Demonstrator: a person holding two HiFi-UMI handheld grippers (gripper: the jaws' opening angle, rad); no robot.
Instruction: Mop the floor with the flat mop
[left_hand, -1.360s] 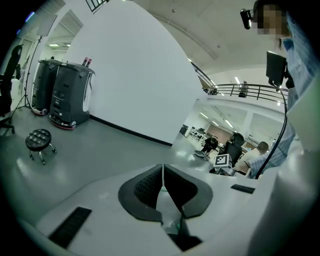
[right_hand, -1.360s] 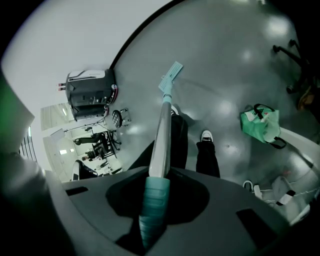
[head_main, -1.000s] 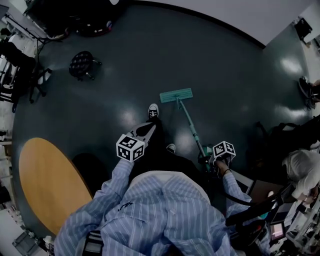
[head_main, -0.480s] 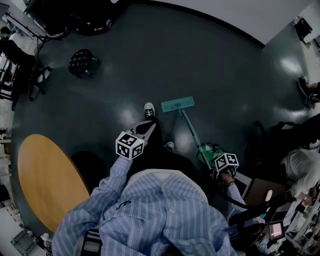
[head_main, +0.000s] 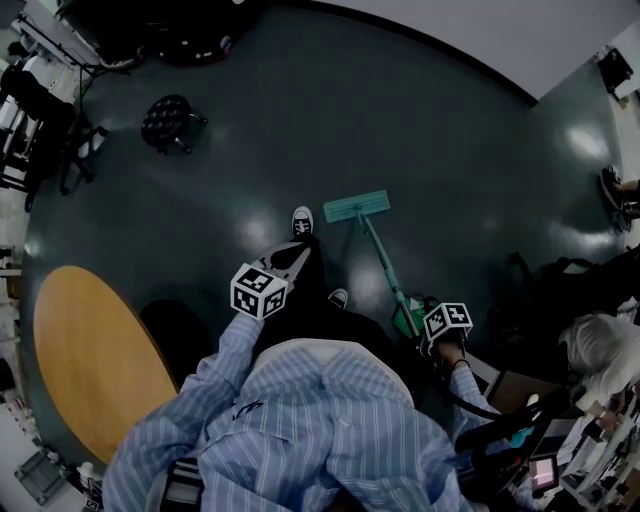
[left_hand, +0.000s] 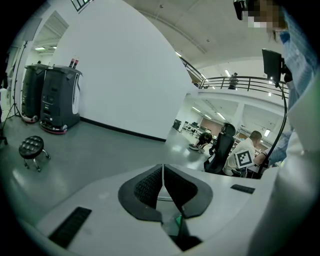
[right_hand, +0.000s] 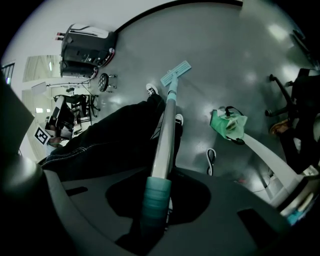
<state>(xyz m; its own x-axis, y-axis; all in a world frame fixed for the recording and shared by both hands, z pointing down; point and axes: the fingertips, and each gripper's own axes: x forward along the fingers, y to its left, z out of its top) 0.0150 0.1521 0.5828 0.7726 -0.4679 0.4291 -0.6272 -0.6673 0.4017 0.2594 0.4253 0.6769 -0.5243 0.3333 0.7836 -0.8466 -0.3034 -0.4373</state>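
The flat mop's teal head (head_main: 356, 206) lies flat on the dark floor (head_main: 420, 130), just right of my forward shoe (head_main: 303, 221). Its handle (head_main: 385, 265) slants back to my right gripper (head_main: 430, 322), which is shut on it. In the right gripper view the teal grip (right_hand: 157, 197) sits between the jaws of the right gripper (right_hand: 160, 187), and the metal shaft runs out to the mop head (right_hand: 176, 73). My left gripper (head_main: 298, 258) hangs over my leg, away from the mop. In the left gripper view the left gripper (left_hand: 162, 182) shows its pads pressed together with nothing between them.
A green bag (right_hand: 227, 125) and a cable lie on the floor right of the mop handle. A black stool (head_main: 165, 122) stands far left, a round wooden table (head_main: 90, 360) near left. A seated person (head_main: 600, 350) and chairs crowd the right edge. Dark machines (left_hand: 55, 97) line the back wall.
The mop head has slid a little nearer to me, and my right gripper has drawn back with the handle. The left gripper has barely moved.
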